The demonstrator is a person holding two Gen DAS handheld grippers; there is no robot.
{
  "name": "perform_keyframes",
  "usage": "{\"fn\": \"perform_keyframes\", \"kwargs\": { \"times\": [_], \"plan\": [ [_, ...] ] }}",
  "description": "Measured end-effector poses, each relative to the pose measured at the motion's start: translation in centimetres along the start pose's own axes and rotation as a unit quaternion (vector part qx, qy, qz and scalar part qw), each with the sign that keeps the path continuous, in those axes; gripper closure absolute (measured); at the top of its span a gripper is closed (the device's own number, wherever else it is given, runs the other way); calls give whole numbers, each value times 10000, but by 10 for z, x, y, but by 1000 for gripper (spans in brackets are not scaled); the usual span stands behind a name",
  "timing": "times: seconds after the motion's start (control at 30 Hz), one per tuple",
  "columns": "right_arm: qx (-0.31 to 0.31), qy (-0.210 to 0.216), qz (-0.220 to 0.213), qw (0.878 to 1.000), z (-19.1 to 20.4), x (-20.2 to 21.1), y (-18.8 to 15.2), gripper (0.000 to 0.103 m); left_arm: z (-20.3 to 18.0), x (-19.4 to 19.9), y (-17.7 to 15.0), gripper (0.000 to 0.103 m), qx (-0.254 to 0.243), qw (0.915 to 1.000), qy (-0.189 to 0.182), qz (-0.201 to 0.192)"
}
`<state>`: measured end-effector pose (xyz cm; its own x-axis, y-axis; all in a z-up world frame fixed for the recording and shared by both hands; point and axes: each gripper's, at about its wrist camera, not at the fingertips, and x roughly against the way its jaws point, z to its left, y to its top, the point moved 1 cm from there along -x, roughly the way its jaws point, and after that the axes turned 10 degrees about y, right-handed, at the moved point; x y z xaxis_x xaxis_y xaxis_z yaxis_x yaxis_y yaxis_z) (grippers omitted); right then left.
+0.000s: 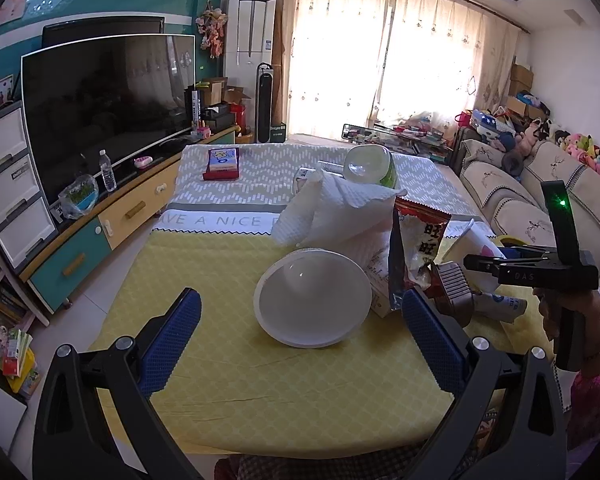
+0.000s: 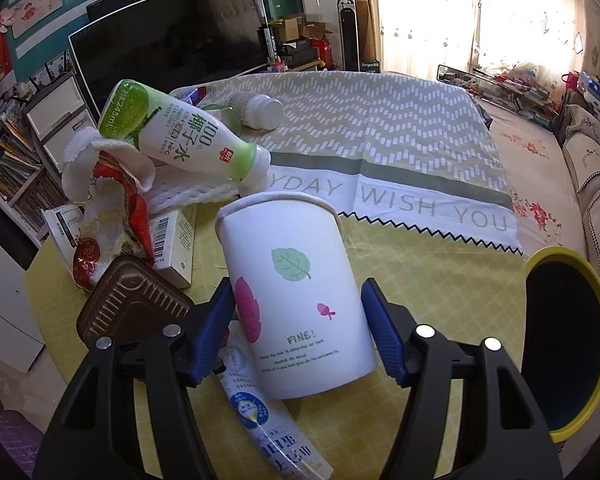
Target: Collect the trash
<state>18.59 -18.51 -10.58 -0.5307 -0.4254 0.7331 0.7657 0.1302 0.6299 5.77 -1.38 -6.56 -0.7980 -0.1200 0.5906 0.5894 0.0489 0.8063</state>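
My right gripper (image 2: 298, 328): jaws flank the paper cup (image 2: 296, 296), pads not visibly pressing. My left gripper (image 1: 300, 332): jaws released, white bowl (image 1: 314, 298) just ahead between them. Bin (image 2: 568, 344) right of right jaws.

Blk left gripper (image 1: 300, 326), blue textured pads, silver screws; pink sleeve (image 1: 592, 400).

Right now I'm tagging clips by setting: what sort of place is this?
Most likely a home living room: a large television on a low cabinet, a sofa piled with plush toys, and curtained windows behind a cloth-covered table strewn with trash.
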Motion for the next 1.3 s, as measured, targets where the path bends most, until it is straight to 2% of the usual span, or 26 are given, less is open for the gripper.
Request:
{"fn": "perform_keyframes", "kwargs": {
  "times": [0.2,0.33,0.43,0.6,0.73,0.93,1.07,1.13,1.3],
  "plan": [
    [-193,-27,-322,9993,-10,25,-2,41,-2,-1,-1,4,-9,10000,-4,6],
    [-500,-274,-580,9967,-36,48,-7,41,-3,-1,-2,4,-11,10000,-24,16],
    [-888,-680,-792,9906,-69,66,-14,41,-5,-1,-2,4,-54,10000,-37,33],
    [-1631,-1532,-1029,9692,-133,92,-32,41,-11,-4,-3,4,-110,9999,-58,81],
    [-2064,-1951,-1024,9533,-175,98,-46,40,-16,-8,-2,4,-163,9997,-84,133],
    [-2516,-2171,-911,9388,-217,90,-65,40,-25,-15,0,4,-231,9993,-161,228],
    [-2722,-2329,-791,9303,-235,80,-75,38,-31,-20,0,4,-309,9990,-161,262],
    [-2788,-2373,-783,9273,-239,78,-80,33,-32,-23,0,4,-321,9989,-165,294],
    [-2721,-2478,-786,9265,-234,77,-83,30,-36,-35,1,4,-335,9986,-146,387]
  ]
}}
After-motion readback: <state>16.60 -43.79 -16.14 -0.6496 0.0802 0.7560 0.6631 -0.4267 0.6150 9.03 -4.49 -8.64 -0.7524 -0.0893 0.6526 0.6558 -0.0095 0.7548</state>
